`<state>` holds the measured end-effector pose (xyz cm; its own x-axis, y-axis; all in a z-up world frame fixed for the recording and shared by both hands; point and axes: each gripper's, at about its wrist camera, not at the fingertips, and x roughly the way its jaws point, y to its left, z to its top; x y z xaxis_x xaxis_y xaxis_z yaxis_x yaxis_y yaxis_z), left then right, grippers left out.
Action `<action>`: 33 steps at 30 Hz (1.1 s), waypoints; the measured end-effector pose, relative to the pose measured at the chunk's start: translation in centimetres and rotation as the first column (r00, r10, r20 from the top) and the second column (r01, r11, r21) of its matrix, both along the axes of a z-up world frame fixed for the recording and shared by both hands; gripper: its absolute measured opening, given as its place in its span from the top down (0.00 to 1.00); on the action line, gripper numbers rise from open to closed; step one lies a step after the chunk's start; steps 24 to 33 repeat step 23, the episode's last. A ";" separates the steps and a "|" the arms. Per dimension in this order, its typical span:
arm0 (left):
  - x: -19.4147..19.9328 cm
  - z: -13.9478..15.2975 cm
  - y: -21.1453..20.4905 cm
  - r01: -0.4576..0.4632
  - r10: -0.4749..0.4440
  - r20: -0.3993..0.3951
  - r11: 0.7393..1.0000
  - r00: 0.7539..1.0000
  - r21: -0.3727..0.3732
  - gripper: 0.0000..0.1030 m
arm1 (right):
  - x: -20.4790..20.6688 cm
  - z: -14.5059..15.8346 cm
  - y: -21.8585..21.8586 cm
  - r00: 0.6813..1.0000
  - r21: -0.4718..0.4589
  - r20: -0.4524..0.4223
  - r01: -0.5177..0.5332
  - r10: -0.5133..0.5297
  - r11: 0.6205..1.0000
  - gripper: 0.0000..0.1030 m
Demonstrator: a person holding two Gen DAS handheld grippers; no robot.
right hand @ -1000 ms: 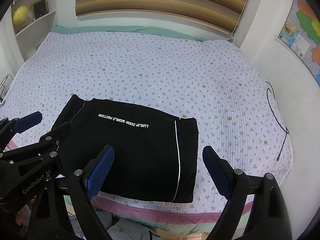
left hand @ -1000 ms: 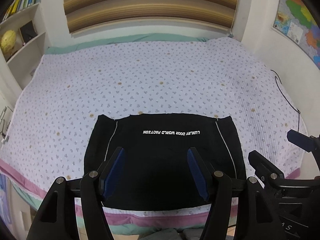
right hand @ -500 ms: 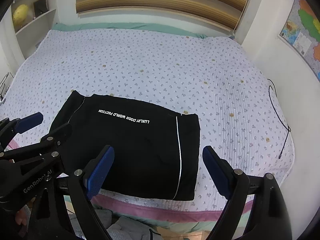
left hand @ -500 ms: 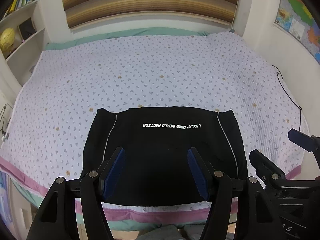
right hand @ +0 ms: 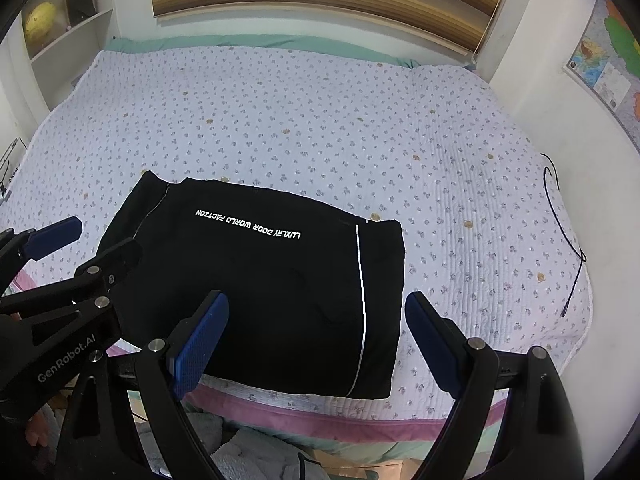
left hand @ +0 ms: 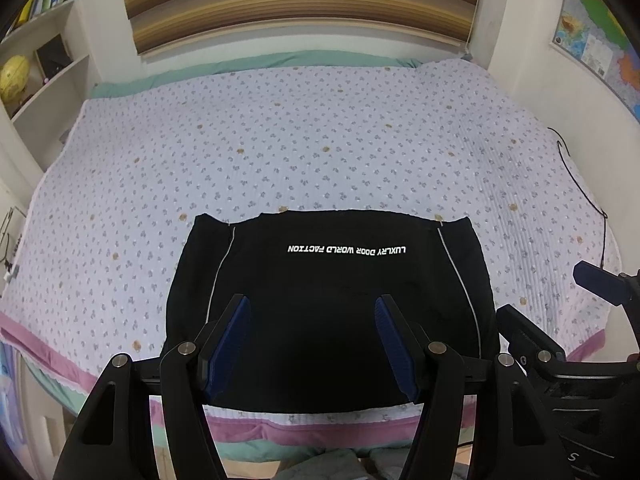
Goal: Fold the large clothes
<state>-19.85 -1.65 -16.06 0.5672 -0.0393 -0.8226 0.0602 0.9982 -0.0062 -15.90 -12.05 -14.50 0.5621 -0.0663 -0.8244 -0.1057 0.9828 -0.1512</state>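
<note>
A black garment (left hand: 328, 304) with white piping and white lettering lies folded into a flat rectangle near the front edge of the bed (left hand: 280, 152). It also shows in the right wrist view (right hand: 272, 280). My left gripper (left hand: 312, 308) is open and empty, held above the garment's near edge. My right gripper (right hand: 316, 304) is open and empty, above the garment's right near part. The right gripper shows at the right of the left wrist view (left hand: 560, 304), and the left gripper at the left of the right wrist view (right hand: 92, 240).
The bed has a floral quilt (right hand: 320, 112) with a pink border (right hand: 360, 408). A black cable (right hand: 568, 240) hangs at the right edge. White shelves (left hand: 44, 60) stand at the left, a map (right hand: 608, 68) on the right wall. Grey cloth (right hand: 240, 452) lies below the bed's front.
Both grippers have drawn slightly back and up from the bed; the garment lies still. Both stay open.
</note>
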 end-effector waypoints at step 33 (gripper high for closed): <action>2.4 -1.1 -0.1 0.038 -0.040 -0.032 0.997 0.999 -0.068 0.36 | 2.6 -3.1 0.1 0.993 0.007 -0.117 0.000 0.001 1.000 0.12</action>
